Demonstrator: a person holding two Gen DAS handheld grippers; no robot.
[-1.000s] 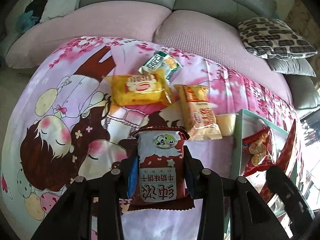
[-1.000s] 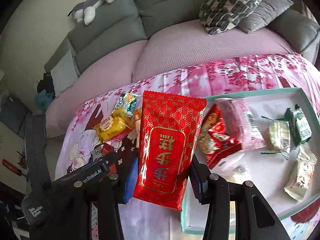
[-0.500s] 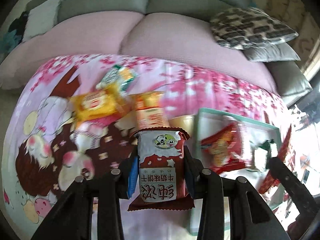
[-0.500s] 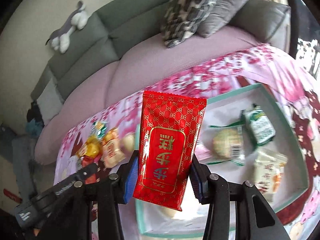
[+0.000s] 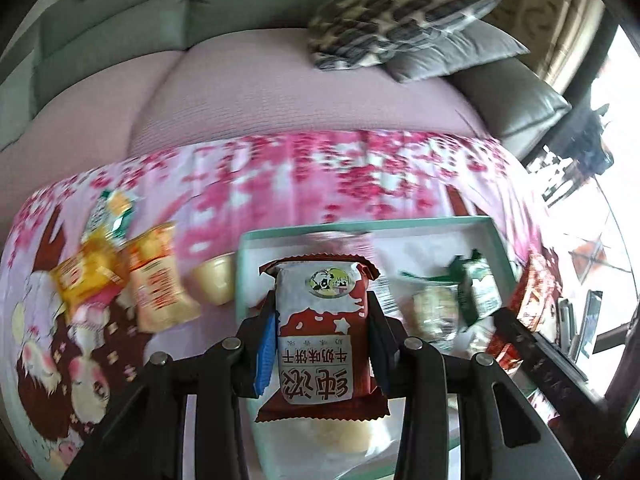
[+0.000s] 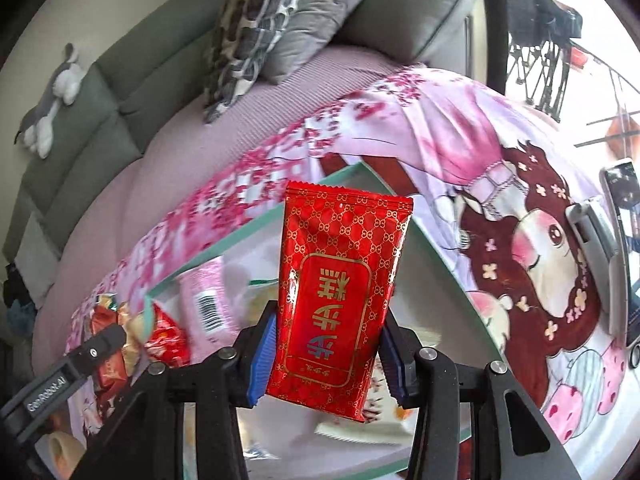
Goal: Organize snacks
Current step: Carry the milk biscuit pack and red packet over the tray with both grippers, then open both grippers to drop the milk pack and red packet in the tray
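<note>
My left gripper (image 5: 322,344) is shut on a maroon and white biscuit packet (image 5: 320,336), held above the left part of the teal-rimmed white tray (image 5: 360,227). My right gripper (image 6: 328,354) is shut on a red and gold snack pouch (image 6: 340,292), held over the same tray (image 6: 436,252). Inside the tray lie a green packet (image 5: 478,284), a pale packet (image 5: 434,312), a pink packet (image 6: 206,296) and a red packet (image 6: 166,336). On the cloth left of the tray lie a yellow packet (image 5: 86,276), an orange packet (image 5: 158,280), a green and orange packet (image 5: 110,214) and a jelly cup (image 5: 214,282).
The tray sits on a pink cartoon-print cloth (image 5: 320,172) over a low table. A pink and grey sofa (image 5: 260,76) with patterned cushions (image 5: 396,20) stands behind. A phone (image 6: 624,248) lies at the table's right end. The left gripper's body (image 6: 76,364) shows at lower left in the right wrist view.
Both grippers have swung to the right with their packets. The left now hangs over the tray instead of the cloth; the right has moved toward the tray's right end.
</note>
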